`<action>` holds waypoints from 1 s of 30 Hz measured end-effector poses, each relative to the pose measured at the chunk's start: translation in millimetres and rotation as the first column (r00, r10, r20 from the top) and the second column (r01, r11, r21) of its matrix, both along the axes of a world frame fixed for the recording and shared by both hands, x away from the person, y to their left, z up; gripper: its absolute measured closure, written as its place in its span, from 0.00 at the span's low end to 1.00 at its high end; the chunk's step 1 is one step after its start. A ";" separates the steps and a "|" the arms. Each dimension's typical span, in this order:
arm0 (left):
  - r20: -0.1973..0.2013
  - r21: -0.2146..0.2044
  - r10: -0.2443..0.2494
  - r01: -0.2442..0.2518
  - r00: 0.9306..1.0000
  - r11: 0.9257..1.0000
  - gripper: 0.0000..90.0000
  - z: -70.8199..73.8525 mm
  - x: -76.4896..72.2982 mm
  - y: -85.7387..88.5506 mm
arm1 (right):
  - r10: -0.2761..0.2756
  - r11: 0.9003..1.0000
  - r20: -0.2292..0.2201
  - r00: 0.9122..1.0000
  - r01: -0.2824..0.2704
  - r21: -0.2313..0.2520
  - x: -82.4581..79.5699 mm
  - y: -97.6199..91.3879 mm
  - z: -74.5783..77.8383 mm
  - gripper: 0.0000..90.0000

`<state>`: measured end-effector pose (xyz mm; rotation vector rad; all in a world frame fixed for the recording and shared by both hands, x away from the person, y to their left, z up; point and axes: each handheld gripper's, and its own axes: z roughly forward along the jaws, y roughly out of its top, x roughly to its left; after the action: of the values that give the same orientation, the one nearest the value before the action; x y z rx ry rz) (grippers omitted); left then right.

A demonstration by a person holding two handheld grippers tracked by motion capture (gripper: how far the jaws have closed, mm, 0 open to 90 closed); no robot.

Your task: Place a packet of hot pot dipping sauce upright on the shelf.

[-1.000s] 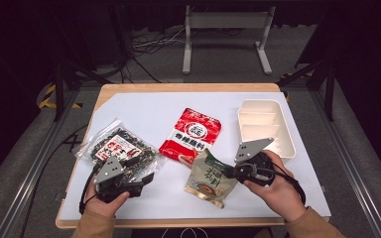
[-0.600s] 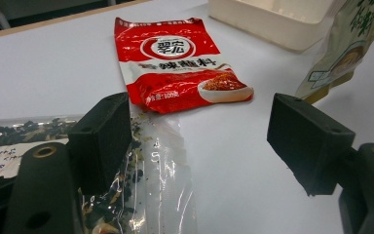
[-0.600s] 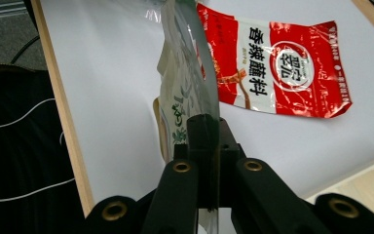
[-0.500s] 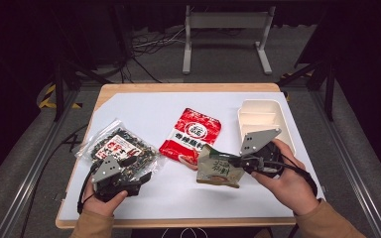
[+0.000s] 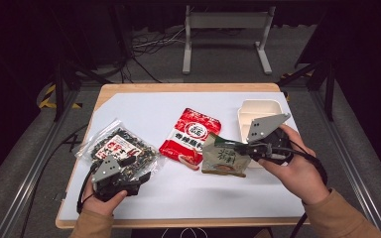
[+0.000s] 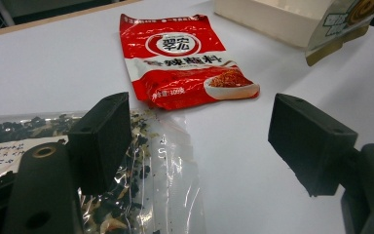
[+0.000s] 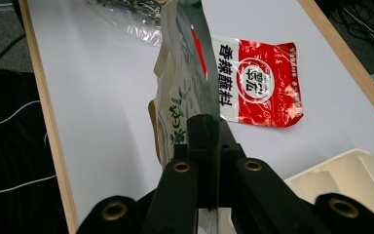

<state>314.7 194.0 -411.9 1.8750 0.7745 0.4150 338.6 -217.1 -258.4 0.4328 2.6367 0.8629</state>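
Right gripper (image 5: 238, 147) pinching a green packet (image 5: 224, 157) above the table (image 5: 144, 111); left gripper (image 5: 138, 181) resting with fingers spread.

Taking the red packet (image 5: 191, 135) as the landmark: nearest the person and to its left, the left gripper sits low on the table, its fingers (image 6: 100, 139) wide apart with nothing between them, one of them over the edge of a clear bag of dark dried bits (image 5: 121, 148) that lies left of the red packet. Just right of the red packet, the right gripper has its fingers (image 7: 207, 141) pressed together on the edge of the green packet, which hangs tilted, lifted off the table. Right of the red packet and a little farther back, a cream tray (image 5: 258, 106) sits behind the right hand (image 5: 297, 171).
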 end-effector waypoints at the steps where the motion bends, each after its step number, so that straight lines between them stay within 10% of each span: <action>1: -0.001 0.000 0.003 -0.003 1.000 1.000 0.27 -0.1 0.1 0.4 | -0.005 1.000 0.001 1.000 0.005 0.000 0.9 -0.7 1.5 1.00; 30: 0.006 -0.002 -0.004 0.004 1.000 1.000 0.24 -4.0 7.1 -1.4 | -0.047 0.999 0.084 0.995 0.045 0.022 41.0 -38.9 40.9 1.00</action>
<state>321.8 192.6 -415.9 1.8723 0.7669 0.4172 379.6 -255.9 -217.6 0.4500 2.5329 0.8746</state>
